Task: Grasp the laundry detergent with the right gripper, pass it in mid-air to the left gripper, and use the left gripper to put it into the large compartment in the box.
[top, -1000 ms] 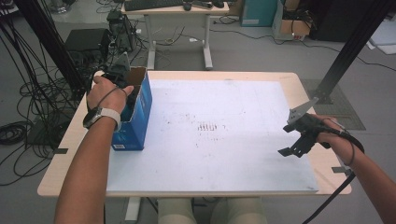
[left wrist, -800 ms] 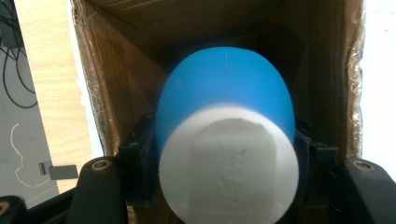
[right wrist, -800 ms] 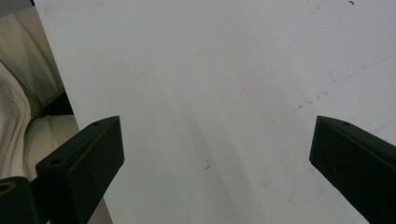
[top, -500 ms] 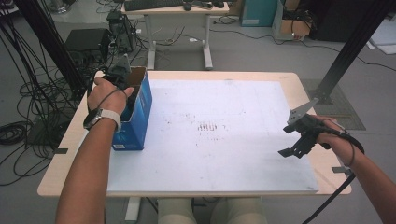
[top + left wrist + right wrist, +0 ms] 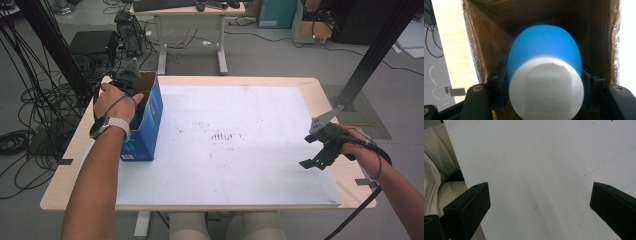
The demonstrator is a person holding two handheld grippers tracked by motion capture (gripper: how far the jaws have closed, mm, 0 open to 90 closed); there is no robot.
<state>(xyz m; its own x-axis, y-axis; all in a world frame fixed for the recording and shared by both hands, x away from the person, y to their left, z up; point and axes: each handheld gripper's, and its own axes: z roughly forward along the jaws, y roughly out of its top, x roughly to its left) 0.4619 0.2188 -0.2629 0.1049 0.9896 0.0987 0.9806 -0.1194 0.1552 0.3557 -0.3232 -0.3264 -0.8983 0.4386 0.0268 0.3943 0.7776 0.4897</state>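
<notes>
In the left gripper view a rounded object (image 5: 545, 75), blue at the far end and white at the near end, sits between the two black jaws of my left gripper (image 5: 544, 83), which is shut on it. It is held inside an open cardboard box (image 5: 486, 45) that is blue on the outside (image 5: 145, 127). In the high view my left gripper (image 5: 141, 102) reaches down into that box at the table's left side. My right gripper (image 5: 314, 161) hovers over the right part of the white board (image 5: 225, 110), and its jaws stand open and empty (image 5: 540, 202).
The white board (image 5: 536, 157) covers most of the wooden table (image 5: 75, 150). The person's knees (image 5: 439, 165) are at the near edge. Behind the table stand another desk (image 5: 190, 10), black frame posts and cable bundles (image 5: 30, 100) on the floor.
</notes>
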